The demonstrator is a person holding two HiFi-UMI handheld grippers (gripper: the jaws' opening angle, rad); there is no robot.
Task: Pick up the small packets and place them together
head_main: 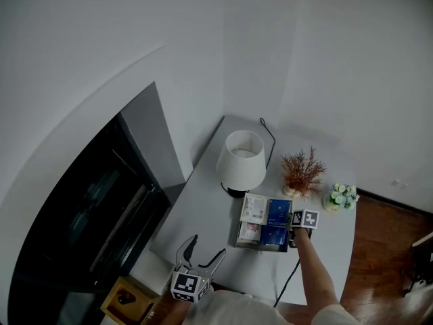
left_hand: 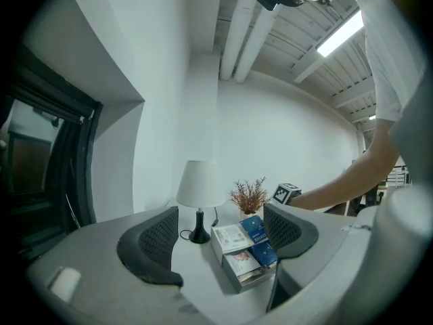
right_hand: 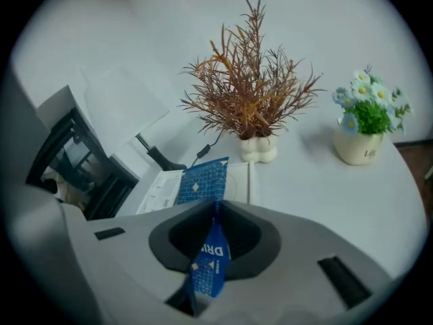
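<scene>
A shallow grey box (head_main: 262, 246) on the white table holds white packets (head_main: 255, 208) and blue packets (head_main: 278, 212). My right gripper (head_main: 298, 234) is at the box's right edge, shut on a blue packet (right_hand: 209, 264) that stands edge-on between its jaws (right_hand: 215, 208). A blue patterned face (right_hand: 203, 180) shows just past the jaws over the box; I cannot tell if it is the same packet. My left gripper (head_main: 200, 252) rests at the table's near edge, open, with nothing between its fingers (left_hand: 152, 242). The box (left_hand: 230, 276) lies ahead of it.
A white lamp (head_main: 241, 160) stands behind the box, a dried plant (head_main: 302, 173) and a small flower pot (head_main: 340, 198) to its right. A black cable (head_main: 289, 275) runs over the table's front edge. A dark screen (head_main: 88, 208) fills the left.
</scene>
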